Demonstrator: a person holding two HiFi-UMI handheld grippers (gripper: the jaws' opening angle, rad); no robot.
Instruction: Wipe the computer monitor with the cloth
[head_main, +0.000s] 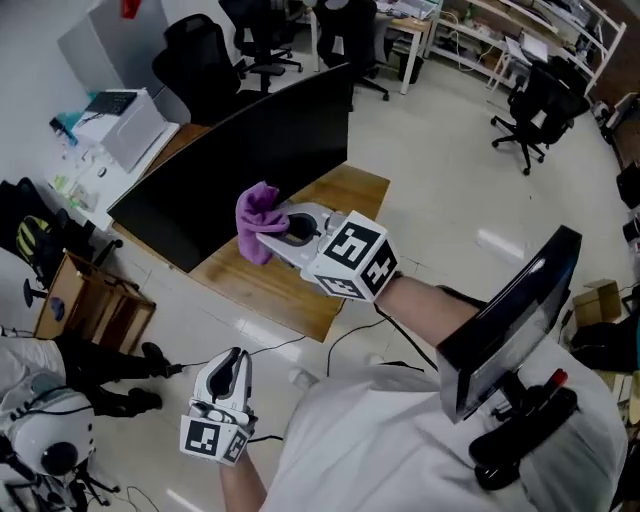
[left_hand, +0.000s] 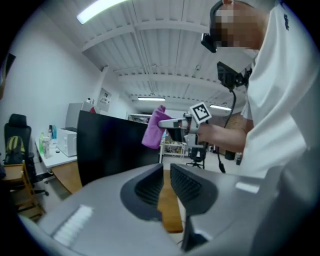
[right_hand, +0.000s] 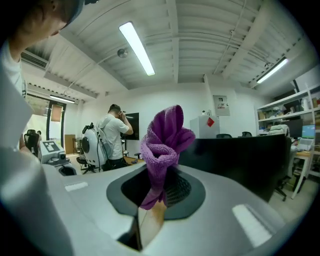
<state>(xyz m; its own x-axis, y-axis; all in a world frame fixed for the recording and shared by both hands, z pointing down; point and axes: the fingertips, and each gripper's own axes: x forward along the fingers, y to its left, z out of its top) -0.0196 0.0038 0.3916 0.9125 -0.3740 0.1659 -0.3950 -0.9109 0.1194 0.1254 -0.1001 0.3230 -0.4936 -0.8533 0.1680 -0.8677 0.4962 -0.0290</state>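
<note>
Right tongs (head_main: 272, 238) are clenched on a bunched purple terry cloth (head_main: 257, 214). Just ahead of them a flat black computer monitor (head_main: 240, 165) stands on the wooden counter (head_main: 285, 285). Left tongs (head_main: 233, 362), low and well behind, are pinched almost closed, empty. Black office chairs (head_main: 535, 105) stand beyond.

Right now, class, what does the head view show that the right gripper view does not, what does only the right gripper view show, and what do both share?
Only the head view: the left gripper, held low with nothing in it, and the marker cube on the right gripper. Only the right gripper view: a person standing with a white backpack, and the ceiling light. Both: the purple cloth pinched between the right gripper's jaws, in front of the black monitor.
</note>
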